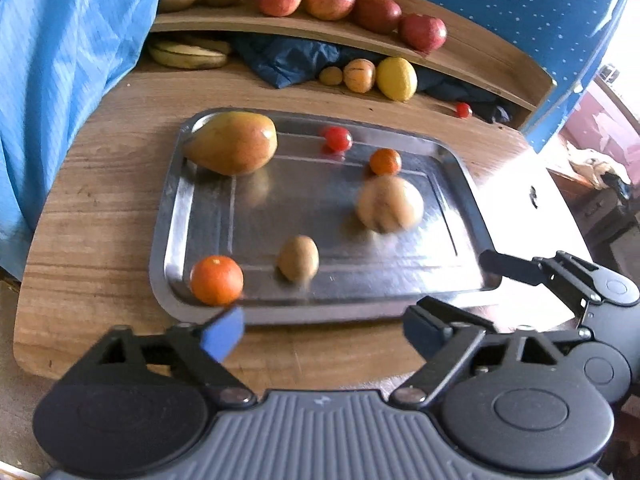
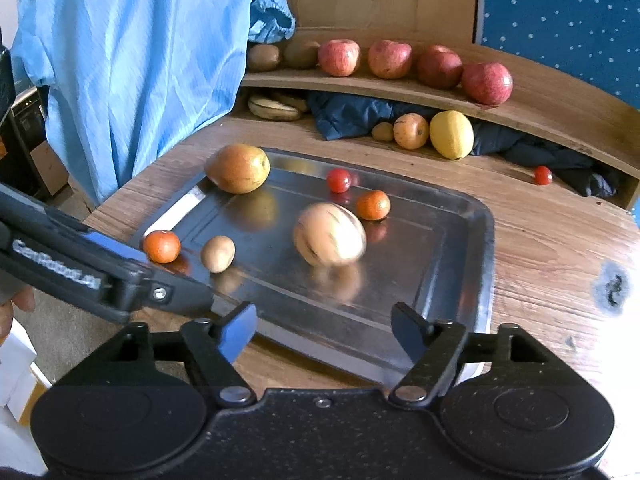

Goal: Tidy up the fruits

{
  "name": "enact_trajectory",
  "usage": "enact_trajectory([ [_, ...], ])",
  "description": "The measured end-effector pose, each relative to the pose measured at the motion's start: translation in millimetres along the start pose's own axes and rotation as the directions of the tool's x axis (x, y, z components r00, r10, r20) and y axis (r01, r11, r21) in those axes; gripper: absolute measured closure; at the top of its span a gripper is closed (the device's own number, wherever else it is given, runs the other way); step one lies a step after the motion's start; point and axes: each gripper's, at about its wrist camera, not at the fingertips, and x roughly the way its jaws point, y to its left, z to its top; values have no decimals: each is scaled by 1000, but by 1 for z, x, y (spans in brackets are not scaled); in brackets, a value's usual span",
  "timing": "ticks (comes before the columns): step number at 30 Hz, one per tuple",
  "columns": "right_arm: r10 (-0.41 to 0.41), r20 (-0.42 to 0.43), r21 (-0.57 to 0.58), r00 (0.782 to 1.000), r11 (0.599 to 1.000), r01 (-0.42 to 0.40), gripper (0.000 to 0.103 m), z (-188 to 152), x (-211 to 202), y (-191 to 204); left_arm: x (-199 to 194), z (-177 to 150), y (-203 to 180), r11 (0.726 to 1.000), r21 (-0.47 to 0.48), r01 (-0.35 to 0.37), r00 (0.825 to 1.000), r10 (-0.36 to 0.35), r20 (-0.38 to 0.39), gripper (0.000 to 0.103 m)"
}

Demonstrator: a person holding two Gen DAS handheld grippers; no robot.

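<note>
Resting on wooden table [image 1: 100,216]: steel tray [image 1: 460,184]; left gripper [image 1: 320,334], right gripper [image 2: 324,332] both apart.

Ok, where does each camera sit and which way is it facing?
Left wrist: on the open left gripper, facing the steel tray head-on; the right gripper shows alongside.
Right wrist: on the open right gripper, facing the tray's right part; the left gripper intrudes.
Shared: tray fruit, the red apples.
</note>
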Motion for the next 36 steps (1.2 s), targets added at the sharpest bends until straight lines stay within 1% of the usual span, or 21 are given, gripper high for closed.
enact_trajectory([
  [3, -10, -2, 15, 1000, 1000, 10, 13, -5, -12, -3, -7, -6, 1, 1000, 15, -3, 1000, 3, -15, 2],
  [6, -15, -26, 41, 1000, 999, 16, 6, -11, -22, -5, -11, -11, 3, 999, 34, -21, 999, 23, -41, 0],
  [10, -32, -80, 55, 996, 998, 36, 1, -15, -31, -5, -15, -20, 2, 994, 84, -68, 995, 74, -68, 0],
  [13, -50, -143, 29, 988, 998, 55, 1, -16, -30, -4, -17, -25, 1, 981, 141, -132, 985, 146, -92, 0],
  [15, -76, -183, 5, 980, 997, 79, 1, -16, -27, -2, -16, -27, 1, 967, 174, -186, 971, 207, -115, 0],
  [18, -71, -191, 21, 979, 997, 76, 1, -17, -26, -6, -14, -27, 3, 951, 201, -237, 953, 267, -142, 0],
  [19, -66, -191, 34, 979, 997, 73, 1, -17, -26, -8, -14, -26, 3, 947, 204, -247, 950, 278, -144, 0],
  [23, -72, -192, 52, 979, 995, 83, 1, -13, -26, -11, -19, -21, 6, 942, 206, -264, 946, 295, -137, 0],
  [27, -74, -189, 81, 979, 993, 91, 1, -7, -24, -18, -16, -11, 6, 938, 224, -265, 945, 299, -131, 0],
  [36, -78, -149, 140, 986, 985, 99, 1, 13, -14, -32, -2, 19, 3, 936, 252, -245, 953, 281, -116, 0],
])
